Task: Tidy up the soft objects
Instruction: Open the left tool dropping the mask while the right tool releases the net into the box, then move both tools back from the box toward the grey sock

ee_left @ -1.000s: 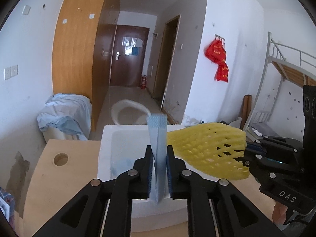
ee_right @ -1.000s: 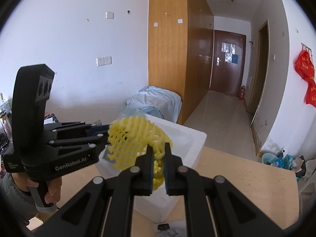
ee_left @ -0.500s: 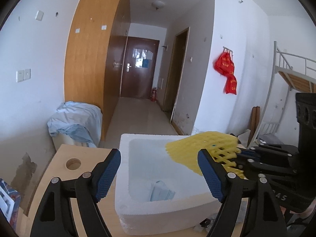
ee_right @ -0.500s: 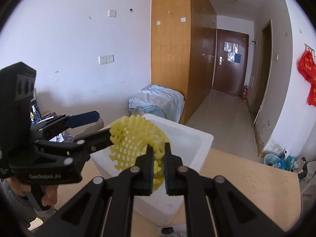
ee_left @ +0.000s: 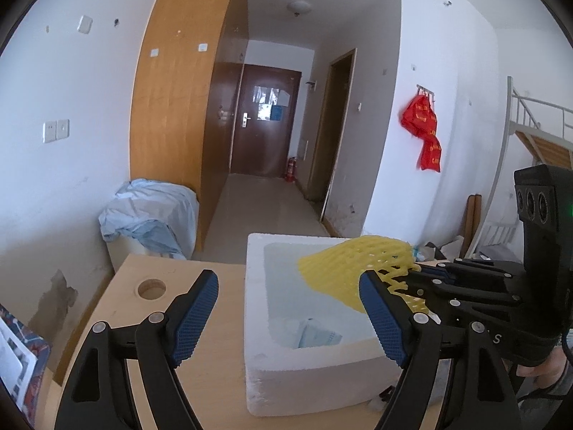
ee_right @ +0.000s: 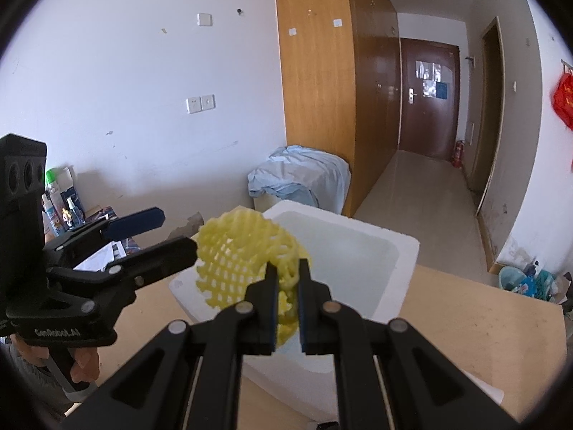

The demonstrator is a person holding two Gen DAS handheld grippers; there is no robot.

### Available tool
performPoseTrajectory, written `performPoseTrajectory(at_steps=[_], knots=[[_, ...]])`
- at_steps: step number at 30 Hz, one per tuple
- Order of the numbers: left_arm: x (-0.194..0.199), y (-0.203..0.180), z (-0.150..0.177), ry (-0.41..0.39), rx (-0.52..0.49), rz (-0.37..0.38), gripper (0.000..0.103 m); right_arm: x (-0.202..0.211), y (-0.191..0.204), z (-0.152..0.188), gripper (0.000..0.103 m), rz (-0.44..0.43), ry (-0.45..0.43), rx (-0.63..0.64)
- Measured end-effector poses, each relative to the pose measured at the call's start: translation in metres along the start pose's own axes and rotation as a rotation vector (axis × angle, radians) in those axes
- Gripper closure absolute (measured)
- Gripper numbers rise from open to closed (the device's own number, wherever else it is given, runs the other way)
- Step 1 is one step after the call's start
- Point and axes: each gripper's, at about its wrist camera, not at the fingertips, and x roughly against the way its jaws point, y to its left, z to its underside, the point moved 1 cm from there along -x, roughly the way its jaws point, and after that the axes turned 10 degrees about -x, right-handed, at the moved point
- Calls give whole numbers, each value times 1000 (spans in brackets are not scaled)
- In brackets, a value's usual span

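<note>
The yellow foam net is a soft sleeve of open diamond mesh, flared into a rounded tube at its free end and pinched flat where it is held. The right hand-held gripper is clamped on one end of it, its black fingers pressed close with the mesh squeezed between them. The net hangs over the open white foam box, which sits on the pale wooden bench. From the left wrist view the net reaches out over the box's right side, above the hollow.

The left hand-held gripper is spread wide and holds nothing; its blue ribbed pads stand well apart on either side of the box's near wall. Inside the box, on its floor, lies a light blue folded thing, perhaps a face mask, though the view is too dim to be sure.

On the side of the left hand-held gripper's body, seen from the right wrist view, white lettering reads "GenRobot.AI". On the right one's body only a letter "S" shows. A round hole is cut in the bench near its left far corner.
</note>
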Motion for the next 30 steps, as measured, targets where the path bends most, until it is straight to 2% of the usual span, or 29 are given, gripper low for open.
performPoseTrajectory(at_steps=[2,3,4,6,7,20,23,30], knots=[[0,1,1,0,3,-4,22,0,-1,1,85,5,-4,-1],[1,0,1,0,1,-6,22,1,-2,2,76,14,-7,-1],[1,-1,0,-1,0,-6,22,2,-3,3,61,18,-11,-3],[1,-1,1,2,-2,-2,22,7,-6,2,42,31,-38,-20],[2,-2,1,1,-3,-2,22,8,-6,1,39,33,-49,-23],[9,-8,-1,-6,-6,6,21,24,-1,4,37,4,-48,-33],[13,-9,0,-11,1,6,21,31,-1,6,30,19,-66,-35],[28,-17,3,-21,9,13,21,50,-7,17,30,49,-76,-57]])
